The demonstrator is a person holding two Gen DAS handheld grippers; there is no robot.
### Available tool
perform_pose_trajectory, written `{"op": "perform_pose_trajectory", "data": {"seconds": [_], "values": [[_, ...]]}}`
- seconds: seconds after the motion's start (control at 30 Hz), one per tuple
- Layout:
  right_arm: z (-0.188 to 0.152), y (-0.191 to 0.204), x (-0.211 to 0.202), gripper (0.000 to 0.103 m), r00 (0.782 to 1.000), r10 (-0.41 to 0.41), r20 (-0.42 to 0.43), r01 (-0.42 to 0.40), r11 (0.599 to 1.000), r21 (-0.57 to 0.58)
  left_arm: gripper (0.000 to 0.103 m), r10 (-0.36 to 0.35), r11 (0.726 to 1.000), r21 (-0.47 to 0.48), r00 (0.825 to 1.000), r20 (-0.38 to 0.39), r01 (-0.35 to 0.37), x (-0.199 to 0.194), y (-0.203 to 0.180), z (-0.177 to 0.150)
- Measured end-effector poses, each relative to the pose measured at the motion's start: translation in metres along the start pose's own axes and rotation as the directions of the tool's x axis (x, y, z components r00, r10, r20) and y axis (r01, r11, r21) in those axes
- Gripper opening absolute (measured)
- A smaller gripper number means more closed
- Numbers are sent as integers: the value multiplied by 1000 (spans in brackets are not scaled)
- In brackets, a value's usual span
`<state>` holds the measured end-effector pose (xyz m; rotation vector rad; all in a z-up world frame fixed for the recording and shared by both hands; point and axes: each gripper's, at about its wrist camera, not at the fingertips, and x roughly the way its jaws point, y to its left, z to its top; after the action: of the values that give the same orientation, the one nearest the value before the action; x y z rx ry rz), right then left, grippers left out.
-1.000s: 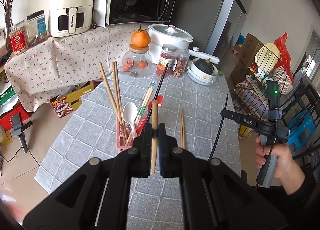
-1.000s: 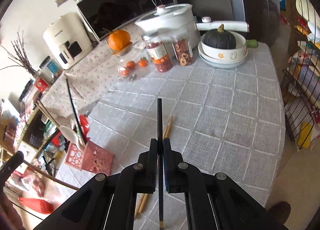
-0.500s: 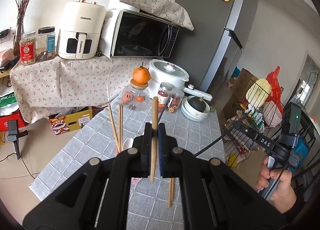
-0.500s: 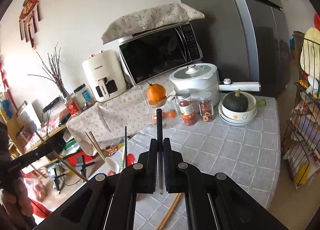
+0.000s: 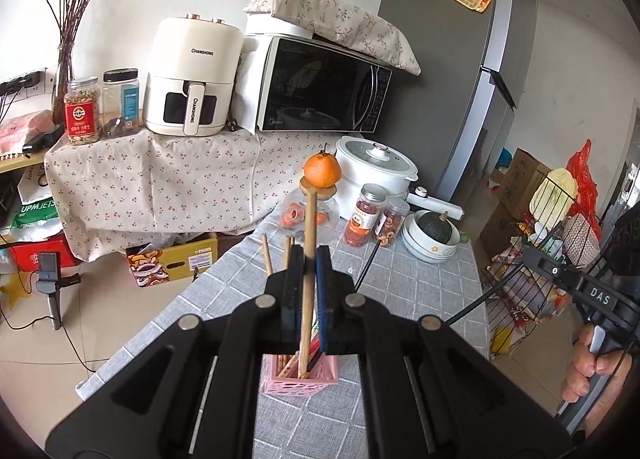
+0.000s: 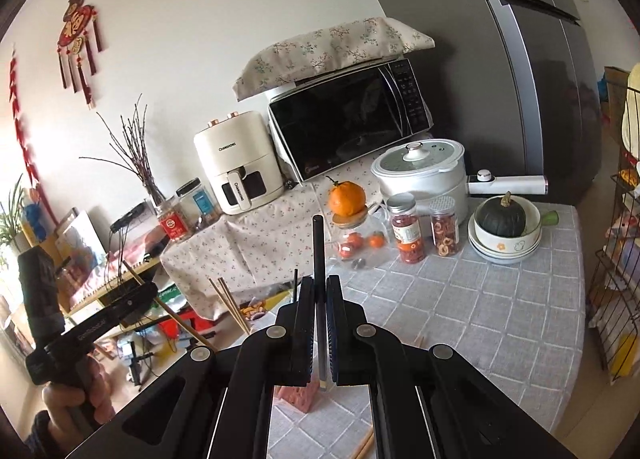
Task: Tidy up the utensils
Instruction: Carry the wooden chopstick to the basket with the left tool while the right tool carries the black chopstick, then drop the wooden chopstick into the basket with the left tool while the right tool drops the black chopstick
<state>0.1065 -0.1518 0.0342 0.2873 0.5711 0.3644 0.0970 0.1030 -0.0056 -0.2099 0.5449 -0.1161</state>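
Note:
My left gripper (image 5: 307, 259) is shut on a wooden chopstick (image 5: 309, 243), held upright with its lower tip inside the pink utensil holder (image 5: 300, 379) on the grey tablecloth. Other wooden chopsticks (image 5: 266, 255) stand in the holder. My right gripper (image 6: 319, 291) is shut on a black chopstick (image 6: 319, 251), held upright above the pink holder (image 6: 300, 397), whose corner shows below the jaws. Wooden chopsticks (image 6: 230, 305) lean out of the holder on the left. Two more wooden chopsticks (image 6: 366, 447) lie on the cloth at the bottom edge.
At the table's far end stand a glass jar with an orange on top (image 5: 322, 175), two spice jars (image 5: 364, 215), a white cooker (image 5: 374, 167) and stacked bowls holding a dark squash (image 5: 434, 229). A wire rack (image 5: 532, 259) stands right of the table.
Both grippers have risen and tilted level, so the views show the room rather than the tabletop. The left chopstick's tip has come over and into the pink holder. The right gripper has moved above the holder.

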Motion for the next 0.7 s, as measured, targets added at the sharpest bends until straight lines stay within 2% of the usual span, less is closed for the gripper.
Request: {"op": "perform_pose_trajectory", "data": {"seconds": [0.17, 0.5, 0.6, 0.7], "values": [[-3, 2, 2, 5, 1000, 6, -11, -7, 1000, -3, 7, 11, 1000, 9, 1000, -14, -10, 13, 3, -5], [-4, 2, 0, 5, 1000, 22, -19, -22, 1000, 4, 7, 34, 999, 25, 991, -127, -31, 45, -4, -17], [-3, 4, -1, 5, 999, 33, -18, -32, 999, 7, 7, 24, 1000, 10, 992, -127, -23, 46, -3, -19], [-1, 4, -3, 5, 999, 49, -13, -49, 999, 18, 20, 20, 1000, -2, 991, -131, -21, 47, -3, -19]]}}
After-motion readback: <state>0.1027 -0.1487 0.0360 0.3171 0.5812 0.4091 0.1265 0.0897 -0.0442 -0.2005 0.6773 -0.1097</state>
